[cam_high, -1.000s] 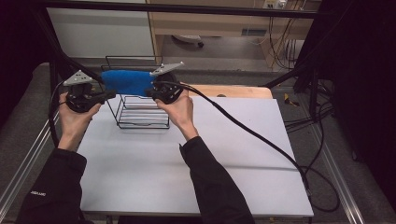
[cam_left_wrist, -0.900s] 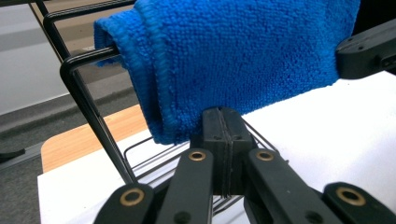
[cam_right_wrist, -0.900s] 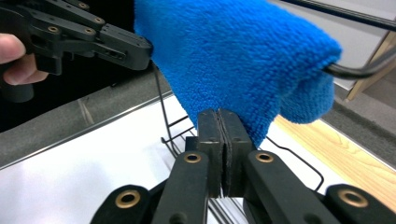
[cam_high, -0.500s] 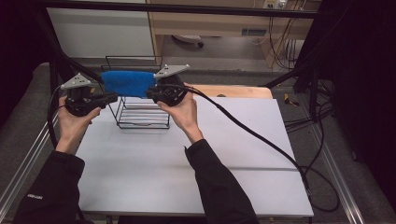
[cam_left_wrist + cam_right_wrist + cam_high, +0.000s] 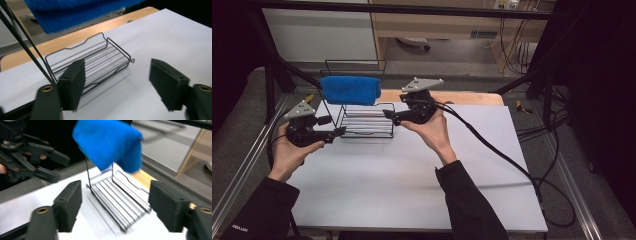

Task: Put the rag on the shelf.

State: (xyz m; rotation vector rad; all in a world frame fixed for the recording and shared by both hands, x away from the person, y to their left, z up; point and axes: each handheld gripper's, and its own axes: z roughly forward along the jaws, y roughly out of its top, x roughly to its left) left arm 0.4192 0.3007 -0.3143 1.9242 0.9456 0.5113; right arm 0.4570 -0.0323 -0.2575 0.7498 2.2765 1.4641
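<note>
A: Blue is the first thing I see from the high view. The blue towel (image 5: 350, 90) hangs over the top bar of the black wire rack (image 5: 362, 119), and nobody holds it.

B: Who had it half a second ago?

A: Both grippers were up at the towel then, one at each end. Now the left gripper (image 5: 332, 134) is low, just to the left of the rack. The right gripper (image 5: 393, 117) is just to the right of the rack. Both have let go and moved away.

B: What does the left gripper view show?

A: Its two black jaws stand wide apart with nothing between them. The rack's flat wire shelf (image 5: 100, 60) lies past them on the white table (image 5: 162, 37). The towel (image 5: 75, 12) is a blurry blue shape above the rack.

B: And the right gripper view?

A: Its jaws are wide apart too, and empty. The towel (image 5: 110, 145) droops over the rack's tall bar, above the shelf (image 5: 120, 200). On the far side of the rack I see the other gripper (image 5: 53, 166), with its jaws apart.

B: So what does that mean?

A: I think the hanging is done. The towel sits on the rack by itself and both hands are free.
</note>
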